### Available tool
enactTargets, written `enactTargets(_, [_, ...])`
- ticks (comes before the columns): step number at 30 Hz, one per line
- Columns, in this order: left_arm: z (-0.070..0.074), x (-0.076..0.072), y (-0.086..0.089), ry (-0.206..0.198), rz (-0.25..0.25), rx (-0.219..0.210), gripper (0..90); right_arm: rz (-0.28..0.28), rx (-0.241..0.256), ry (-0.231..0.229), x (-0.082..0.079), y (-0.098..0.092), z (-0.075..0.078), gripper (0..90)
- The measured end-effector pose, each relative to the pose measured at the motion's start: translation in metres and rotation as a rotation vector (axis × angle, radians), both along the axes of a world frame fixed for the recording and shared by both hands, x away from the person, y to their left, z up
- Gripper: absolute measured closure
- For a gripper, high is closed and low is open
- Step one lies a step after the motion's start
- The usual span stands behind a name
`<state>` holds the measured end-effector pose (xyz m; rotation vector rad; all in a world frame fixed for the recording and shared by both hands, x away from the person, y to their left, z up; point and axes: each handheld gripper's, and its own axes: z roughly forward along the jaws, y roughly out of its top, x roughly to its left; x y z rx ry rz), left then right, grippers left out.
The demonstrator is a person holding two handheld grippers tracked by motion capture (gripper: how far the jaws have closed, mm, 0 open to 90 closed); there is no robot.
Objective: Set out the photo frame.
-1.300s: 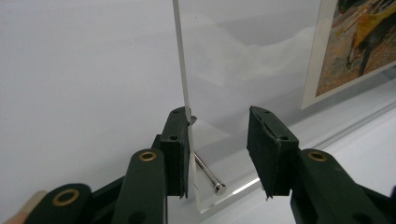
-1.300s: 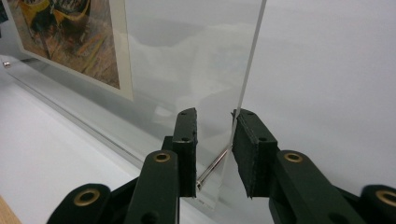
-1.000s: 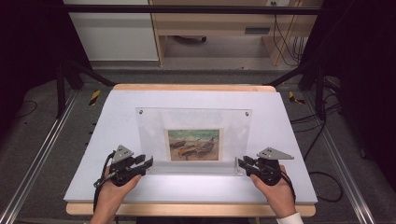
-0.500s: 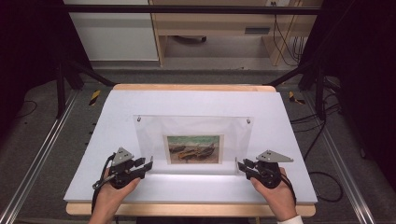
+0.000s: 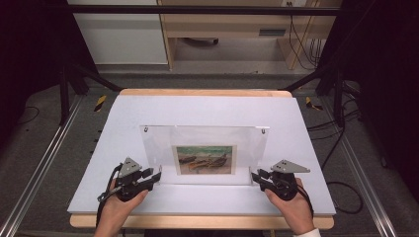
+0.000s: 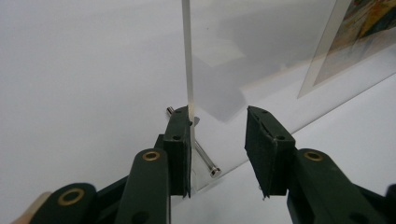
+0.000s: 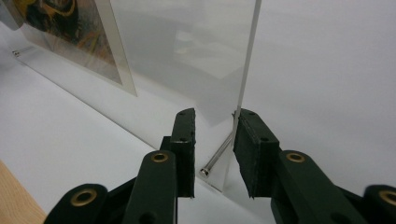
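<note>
A clear acrylic picture frame (image 5: 202, 140) stands on its long edge on the white table (image 5: 207, 108), holding a print of beached boats (image 5: 205, 159). My left gripper (image 5: 157, 175) is at its lower left corner and my right gripper (image 5: 256, 177) at its lower right corner. In the left gripper view, the left gripper (image 6: 217, 126) is open; the panel's edge (image 6: 187, 56) lies against the left jaw and a metal pin (image 6: 205, 161) sits between the jaws. In the right gripper view, the right gripper (image 7: 215, 123) is open, with the panel edge (image 7: 247, 60) against its right jaw and a pin (image 7: 217, 156) between.
The white sheet lies on a wooden tabletop (image 5: 197, 221) whose edge runs just behind the hands. Metal rails (image 5: 39, 168) flank the table on both sides. Wooden furniture (image 5: 232, 29) and cables stand on the floor beyond the far edge.
The frame's top edge has come down toward me in the high view, so the panel looks shorter. Both grippers have stayed at its lower corners.
</note>
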<state>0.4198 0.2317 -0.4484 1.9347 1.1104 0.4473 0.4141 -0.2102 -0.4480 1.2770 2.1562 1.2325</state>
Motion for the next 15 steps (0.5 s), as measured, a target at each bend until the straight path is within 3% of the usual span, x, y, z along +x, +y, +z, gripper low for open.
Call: enactTargets(15, [-0.0011,-0.0018,-0.001,-0.017,0.001,0.012,61.0,0.0,0.006,-0.003,0.0001,0.0009,-0.0012,68.0])
